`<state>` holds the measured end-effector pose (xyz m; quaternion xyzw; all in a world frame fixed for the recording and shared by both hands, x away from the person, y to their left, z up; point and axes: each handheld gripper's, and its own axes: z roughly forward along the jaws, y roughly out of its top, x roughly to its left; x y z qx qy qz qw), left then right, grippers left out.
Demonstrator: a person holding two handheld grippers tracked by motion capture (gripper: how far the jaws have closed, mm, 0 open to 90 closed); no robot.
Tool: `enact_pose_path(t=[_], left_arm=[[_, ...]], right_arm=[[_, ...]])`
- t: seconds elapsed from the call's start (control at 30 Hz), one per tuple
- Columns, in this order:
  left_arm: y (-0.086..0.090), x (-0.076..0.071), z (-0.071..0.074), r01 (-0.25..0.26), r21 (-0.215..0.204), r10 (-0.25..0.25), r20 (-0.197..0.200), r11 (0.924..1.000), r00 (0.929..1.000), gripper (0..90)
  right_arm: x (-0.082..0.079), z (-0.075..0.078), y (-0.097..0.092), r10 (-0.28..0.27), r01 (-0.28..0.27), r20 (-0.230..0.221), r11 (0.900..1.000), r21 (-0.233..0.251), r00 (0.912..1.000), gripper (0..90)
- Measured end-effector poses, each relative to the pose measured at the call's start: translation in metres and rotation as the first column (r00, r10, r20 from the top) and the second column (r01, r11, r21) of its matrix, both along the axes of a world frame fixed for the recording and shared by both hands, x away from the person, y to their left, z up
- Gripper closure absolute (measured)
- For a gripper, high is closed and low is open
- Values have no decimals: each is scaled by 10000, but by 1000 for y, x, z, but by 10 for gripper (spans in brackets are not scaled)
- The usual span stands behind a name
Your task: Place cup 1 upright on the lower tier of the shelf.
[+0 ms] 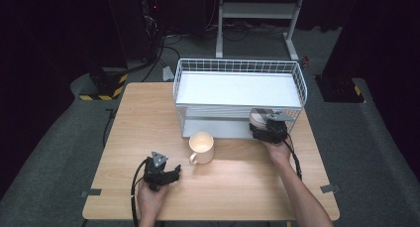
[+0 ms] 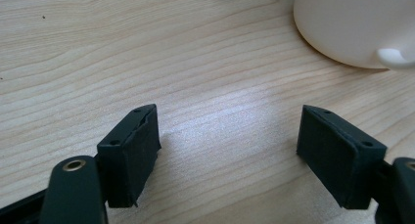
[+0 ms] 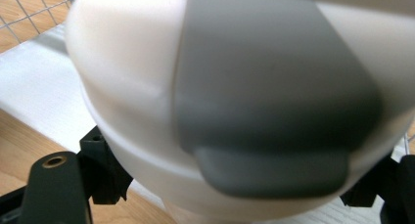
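Your right gripper (image 1: 266, 124) is grasping a white container with a grey flip lid (image 3: 274, 87), its jaws pressed against the rounded body from both sides. In the right gripper view the container sits very close to the camera and is blurred, with the grey lid band running down its middle and ending in a tab at the bottom. In the high view you hold it at the right front corner of the white wire rack (image 1: 237, 68), at the level of the rack's lower shelf (image 1: 218, 129); whether it rests on that shelf you cannot tell from these views.

Just left of it on the wooden surface (image 1: 148, 118) stands a cream mug (image 1: 201, 146), upright, in front of the rack's lower shelf, its handle turned toward the near edge.

Your left gripper (image 2: 230, 153) is near the mug's lower left, well apart from the rack. Its jaws stand released, with bare wood between the black pads (image 2: 132, 155), and the mug's rounded side and handle show at the top right of the left gripper view, apart from the jaws. Your left hand (image 1: 151, 197) holds it low over the surface.
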<state>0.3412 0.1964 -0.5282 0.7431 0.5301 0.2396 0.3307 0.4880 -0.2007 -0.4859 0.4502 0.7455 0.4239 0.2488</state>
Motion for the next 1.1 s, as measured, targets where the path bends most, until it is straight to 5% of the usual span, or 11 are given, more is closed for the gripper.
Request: enact_pose_path(t=[0.4,0.57,0.77,1.1], left_arm=[[0,0,0,8,18,-8,11,10000,10000,238],[0,0,0,0,-2,0,2,10000,10000,239],[0,0,0,2,-2,-2,-1,10000,10000,238],[0,0,0,3,1,-3,-2,10000,10000,238]], right_arm=[[6,1,1,-39,39,-58,10000,-37,10000,178],[5,0,-2,-107,120,-687,9998,187,9976,110],[2,1,-5,-107,107,-747,9999,-6,9972,106],[-16,-4,-11,-314,288,-871,9991,-306,9957,210]])
